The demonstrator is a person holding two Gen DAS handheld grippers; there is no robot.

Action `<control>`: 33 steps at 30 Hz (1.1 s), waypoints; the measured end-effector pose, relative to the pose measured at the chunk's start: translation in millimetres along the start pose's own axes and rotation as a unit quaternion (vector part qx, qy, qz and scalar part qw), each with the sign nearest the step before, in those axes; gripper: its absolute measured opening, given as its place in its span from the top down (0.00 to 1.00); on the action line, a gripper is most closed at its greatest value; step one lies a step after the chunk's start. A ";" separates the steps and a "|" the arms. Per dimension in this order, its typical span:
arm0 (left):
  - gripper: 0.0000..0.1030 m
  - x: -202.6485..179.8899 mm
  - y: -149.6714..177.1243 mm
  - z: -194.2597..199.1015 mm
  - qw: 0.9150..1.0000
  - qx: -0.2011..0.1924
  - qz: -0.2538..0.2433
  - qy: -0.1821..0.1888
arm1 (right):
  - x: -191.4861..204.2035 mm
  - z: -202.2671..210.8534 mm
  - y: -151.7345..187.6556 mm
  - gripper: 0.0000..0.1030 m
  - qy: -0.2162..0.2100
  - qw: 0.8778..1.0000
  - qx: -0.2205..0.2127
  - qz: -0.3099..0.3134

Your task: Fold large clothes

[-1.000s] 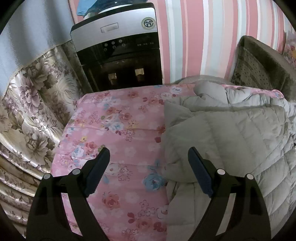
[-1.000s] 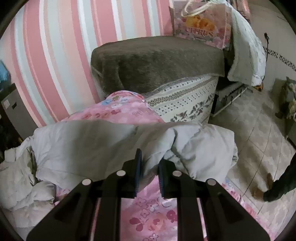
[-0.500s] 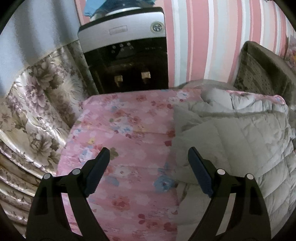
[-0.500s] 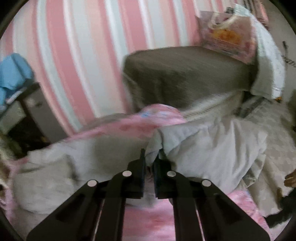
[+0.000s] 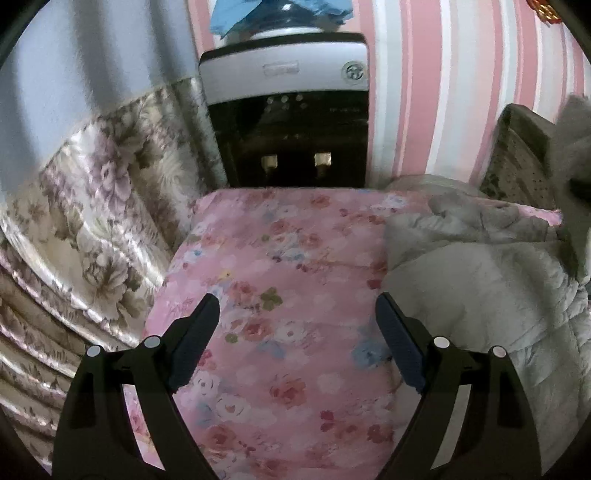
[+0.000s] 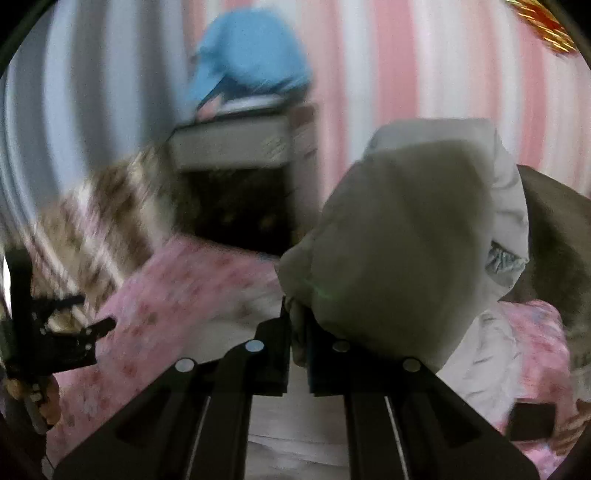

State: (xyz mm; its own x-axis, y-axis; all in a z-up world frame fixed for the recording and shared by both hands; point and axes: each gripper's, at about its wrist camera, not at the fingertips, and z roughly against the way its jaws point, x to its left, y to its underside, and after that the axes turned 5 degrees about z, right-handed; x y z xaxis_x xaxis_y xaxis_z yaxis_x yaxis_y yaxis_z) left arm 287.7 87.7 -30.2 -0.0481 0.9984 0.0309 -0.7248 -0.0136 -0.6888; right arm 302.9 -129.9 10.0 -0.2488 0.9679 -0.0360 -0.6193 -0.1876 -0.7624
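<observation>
A pale grey quilted jacket [image 5: 487,280] lies on the right side of a pink floral bed cover [image 5: 280,280]. My left gripper [image 5: 297,314] hangs open over the bare cover, left of the jacket's edge, with nothing between its fingers. In the right wrist view my right gripper [image 6: 298,332] is shut on a fold of the jacket [image 6: 399,251], which is lifted and billows up in front of the camera. The left gripper [image 6: 59,332] shows at the far left of that view, with a hand below it.
A water dispenser [image 5: 288,107] with a blue cloth [image 5: 280,14] on top stands behind the bed against a pink striped wall. Floral curtains [image 5: 92,221] hang on the left. A brown armchair [image 5: 524,155] stands at the right. A dark phone-like object [image 6: 532,421] lies on the cover.
My right gripper has swung fast to the left, carrying the pinched jacket fold up and over. The left gripper has drifted left, off the jacket's edge, and stays open.
</observation>
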 end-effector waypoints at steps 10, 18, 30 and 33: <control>0.17 31.5 28.1 -27.5 0.999 0.040 0.007 -0.004 | 81.3 -94.2 41.0 0.81 0.027 0.984 0.144 0.102; 0.17 51.8 29.3 -34.7 0.999 0.046 0.025 0.001 | 96.9 -78.3 16.9 0.33 -0.009 0.974 0.175 0.141; 0.17 37.5 23.6 -32.8 0.999 0.045 0.020 0.020 | 35.3 -0.2 -15.4 0.26 -0.134 0.987 0.081 0.025; 0.17 24.5 19.4 -31.8 0.999 0.042 0.016 0.031 | -6.4 27.3 -12.1 0.25 -0.074 0.996 0.051 0.011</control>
State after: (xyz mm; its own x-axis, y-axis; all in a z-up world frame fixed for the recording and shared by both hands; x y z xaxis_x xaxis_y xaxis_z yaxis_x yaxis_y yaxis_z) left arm 294.4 113.6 -65.9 -0.0320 0.9988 -0.0368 -0.7785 -0.0480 -0.6258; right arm 291.7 -138.4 37.1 -0.3651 0.9297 0.0488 -0.6833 -0.2320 -0.6922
